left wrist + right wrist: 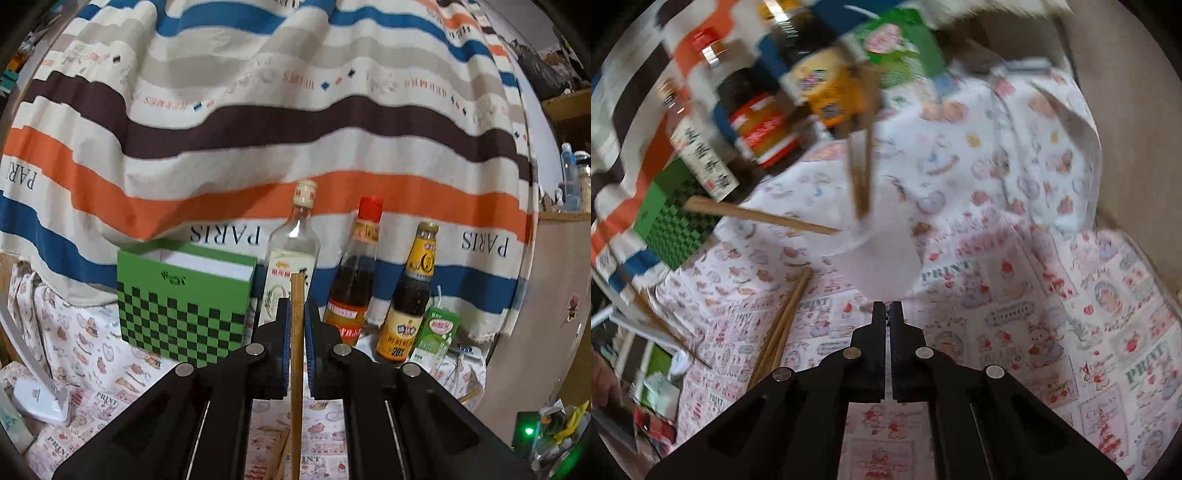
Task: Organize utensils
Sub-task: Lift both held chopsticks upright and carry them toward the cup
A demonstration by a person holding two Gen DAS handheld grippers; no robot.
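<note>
The left claw [295,314] pinches one wooden chopstick [296,332] upright between its blue pads, level with a row of sauce bottles [351,273] and a green checkered box [184,295]. The right claw [886,314] is closed on nothing, tilted down over a translucent cup [871,254] that holds more chopsticks [860,173]; a loose pair [783,325] lies on the printed cloth [1034,295] of the bench, near left. The sticks look light, stiff and smooth, likely to pivot or slip if gripped near an end; mid-shaft seems the safest hold. Motion blur smears the right view, so the count in the cup is unclear, and the held stick's lower end is cut off.
</note>
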